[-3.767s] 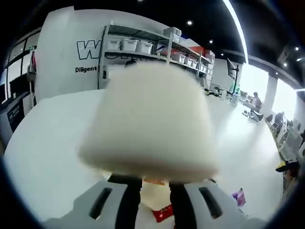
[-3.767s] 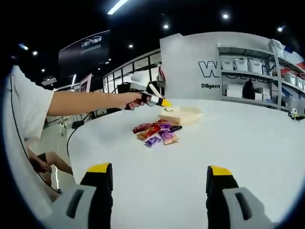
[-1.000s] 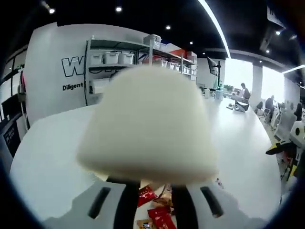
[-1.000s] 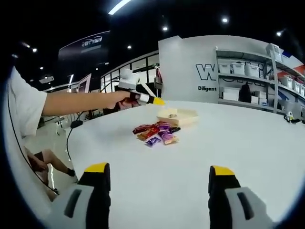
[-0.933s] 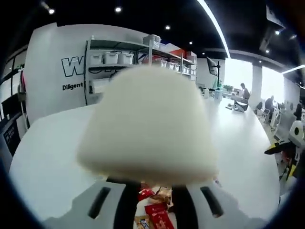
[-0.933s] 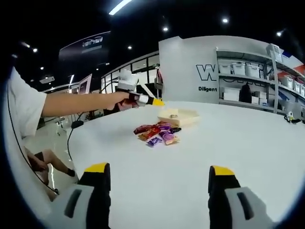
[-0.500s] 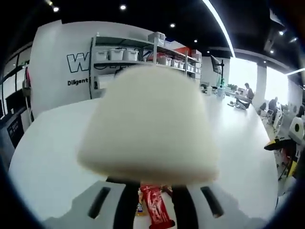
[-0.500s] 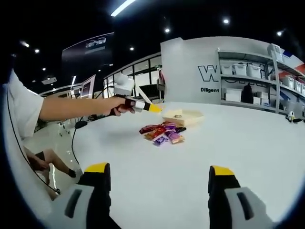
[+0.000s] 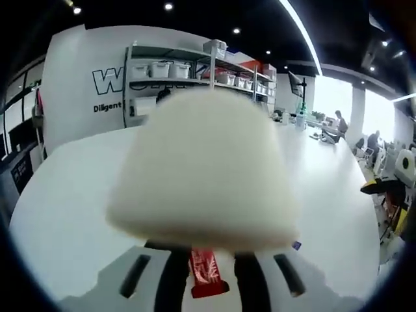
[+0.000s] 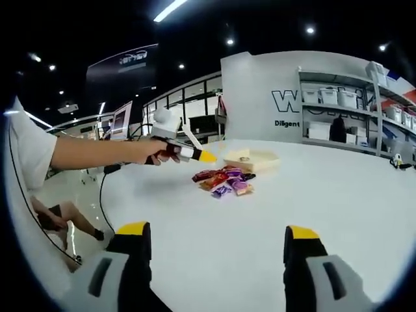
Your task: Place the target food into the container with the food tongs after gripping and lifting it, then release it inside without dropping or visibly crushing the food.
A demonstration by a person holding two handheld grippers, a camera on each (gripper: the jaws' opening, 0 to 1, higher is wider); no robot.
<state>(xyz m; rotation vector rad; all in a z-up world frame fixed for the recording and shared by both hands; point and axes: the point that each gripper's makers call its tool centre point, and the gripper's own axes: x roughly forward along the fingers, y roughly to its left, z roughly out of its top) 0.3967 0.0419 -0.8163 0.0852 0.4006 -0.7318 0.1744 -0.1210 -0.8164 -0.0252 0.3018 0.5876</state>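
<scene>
Left gripper view: red packet (image 9: pixel 205 276) now nearer.

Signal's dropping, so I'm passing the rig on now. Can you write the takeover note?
Left gripper: held out over the table just short of the snack pile, fingers closed on a blurred white thing, likely the tongs. In its own view a red packet lies right below.
Right gripper: open, empty, low over bare table.
Container: just beyond the pile; something small lies inside, too small to identify.
Done: tongs brought up to the pile.
Left: no food can be seen lifted. Grip one packet gently, lift it, carry it to the container, release inside.
</scene>
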